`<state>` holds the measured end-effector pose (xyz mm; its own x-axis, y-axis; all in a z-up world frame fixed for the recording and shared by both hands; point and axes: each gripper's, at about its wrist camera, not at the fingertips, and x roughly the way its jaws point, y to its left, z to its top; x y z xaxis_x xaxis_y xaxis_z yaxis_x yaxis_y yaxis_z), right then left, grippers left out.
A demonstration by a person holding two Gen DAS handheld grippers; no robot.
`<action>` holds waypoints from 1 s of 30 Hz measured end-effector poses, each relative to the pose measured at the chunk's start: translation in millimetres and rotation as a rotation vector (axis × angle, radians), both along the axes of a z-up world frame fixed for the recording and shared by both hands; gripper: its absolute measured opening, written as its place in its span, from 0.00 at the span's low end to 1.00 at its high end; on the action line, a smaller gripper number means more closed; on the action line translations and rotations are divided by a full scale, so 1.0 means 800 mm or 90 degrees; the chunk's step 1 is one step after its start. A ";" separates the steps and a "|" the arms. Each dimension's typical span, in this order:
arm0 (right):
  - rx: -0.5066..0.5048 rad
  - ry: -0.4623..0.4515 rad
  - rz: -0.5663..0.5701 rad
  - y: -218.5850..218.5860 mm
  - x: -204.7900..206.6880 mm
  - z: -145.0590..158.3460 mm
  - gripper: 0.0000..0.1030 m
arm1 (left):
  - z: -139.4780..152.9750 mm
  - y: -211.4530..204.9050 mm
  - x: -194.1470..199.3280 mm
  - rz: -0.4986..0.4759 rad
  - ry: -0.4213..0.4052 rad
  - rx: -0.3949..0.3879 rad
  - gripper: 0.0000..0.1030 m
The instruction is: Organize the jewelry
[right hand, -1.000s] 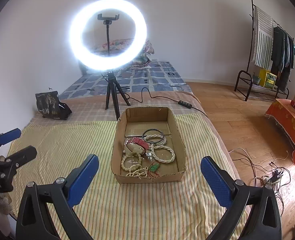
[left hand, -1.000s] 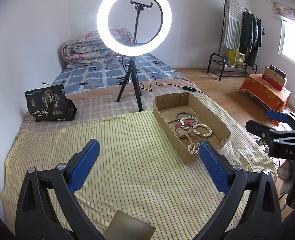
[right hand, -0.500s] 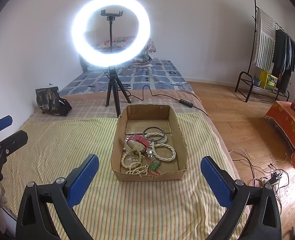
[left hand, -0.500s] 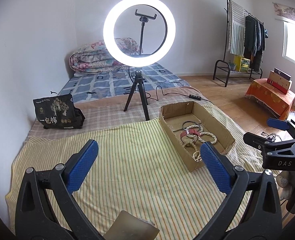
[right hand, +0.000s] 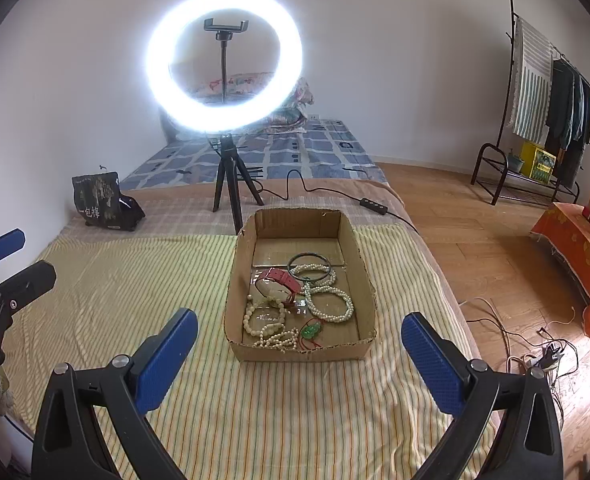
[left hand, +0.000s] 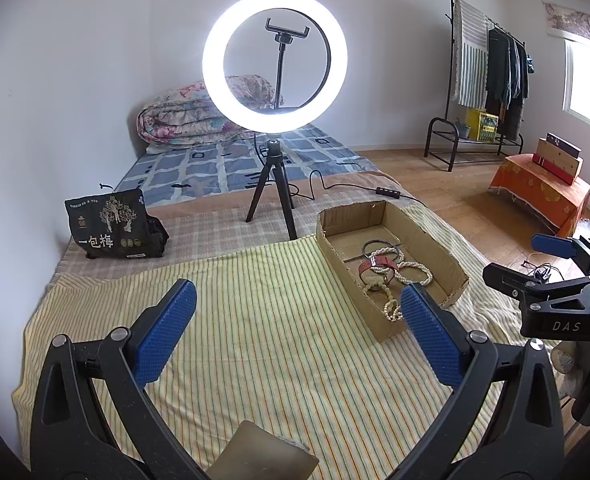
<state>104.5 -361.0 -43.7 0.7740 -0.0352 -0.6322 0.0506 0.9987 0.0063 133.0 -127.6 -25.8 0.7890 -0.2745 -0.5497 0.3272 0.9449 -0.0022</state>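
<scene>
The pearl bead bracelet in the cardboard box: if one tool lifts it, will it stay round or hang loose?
The pearl bead bracelet is strung from small separate beads, so it would probably sag into a loose loop. It looks light. It touches the dark bangle, so that neighbour may shift when it is lifted.

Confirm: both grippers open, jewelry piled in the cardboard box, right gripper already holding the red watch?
Not quite. The right gripper is open and empty, short of the cardboard box; the red watch lies inside, per the right wrist view. The rest is right.

Bright room, ring light [right hand: 225,58] blown out (haloed glare), window [left hand: 589,80] daylight, sharp focus, fisheye-bent dark corners
</scene>
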 end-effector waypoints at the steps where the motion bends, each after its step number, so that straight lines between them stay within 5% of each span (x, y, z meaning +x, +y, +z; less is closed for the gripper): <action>1: 0.000 0.000 0.000 0.000 0.000 0.000 1.00 | 0.000 0.000 0.000 0.000 0.000 -0.001 1.00; 30: 0.001 0.012 0.003 0.004 0.002 -0.010 1.00 | -0.007 -0.002 -0.013 0.002 -0.017 0.014 1.00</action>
